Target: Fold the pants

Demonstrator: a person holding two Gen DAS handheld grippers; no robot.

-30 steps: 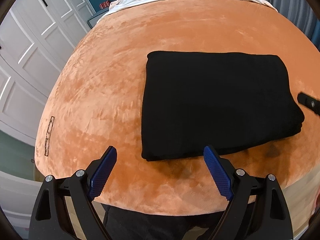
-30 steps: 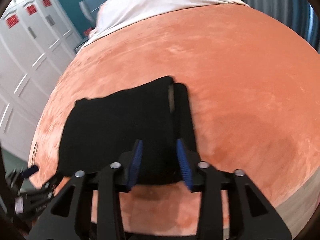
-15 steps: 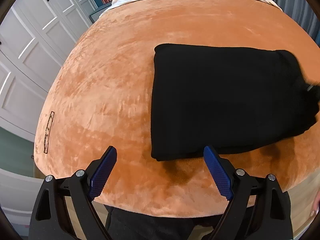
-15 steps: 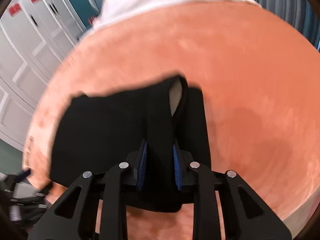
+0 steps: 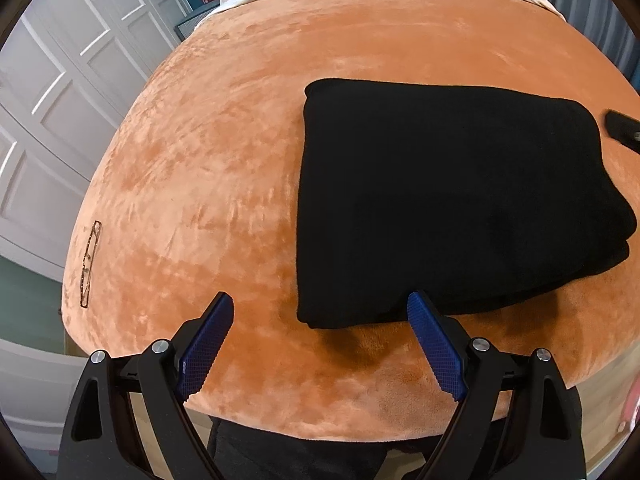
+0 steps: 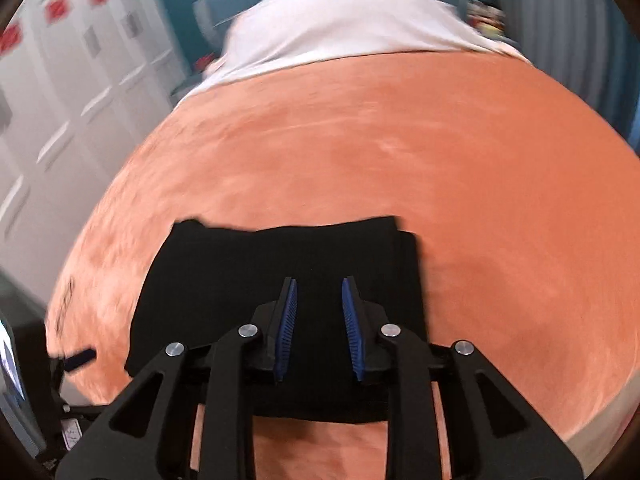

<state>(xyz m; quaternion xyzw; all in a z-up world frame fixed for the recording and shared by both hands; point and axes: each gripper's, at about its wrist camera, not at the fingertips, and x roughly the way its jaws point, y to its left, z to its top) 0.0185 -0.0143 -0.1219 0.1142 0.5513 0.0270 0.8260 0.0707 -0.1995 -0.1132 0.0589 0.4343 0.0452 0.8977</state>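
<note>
The black pants (image 5: 452, 200) lie folded into a flat rectangle on the orange plush bed cover (image 5: 208, 168). My left gripper (image 5: 320, 308) is open and empty, hovering at the near left corner of the pants. In the right wrist view the pants (image 6: 248, 280) lie under and ahead of my right gripper (image 6: 319, 286), whose blue pads stand apart with nothing between them. The right gripper's tip shows at the left wrist view's right edge (image 5: 622, 128), beside the pants.
White wardrobe doors (image 5: 60, 92) stand to the left of the bed. A white sheet (image 6: 344, 36) covers the head of the bed. The bed's near edge (image 5: 320, 424) is just below my left gripper. A small embroidered label (image 5: 90, 264) sits on the cover's left side.
My right gripper was shut on a fold of the pants half a second ago; now it has let go, opened and lifted back. The pants lie flat again. The left gripper stayed open.
</note>
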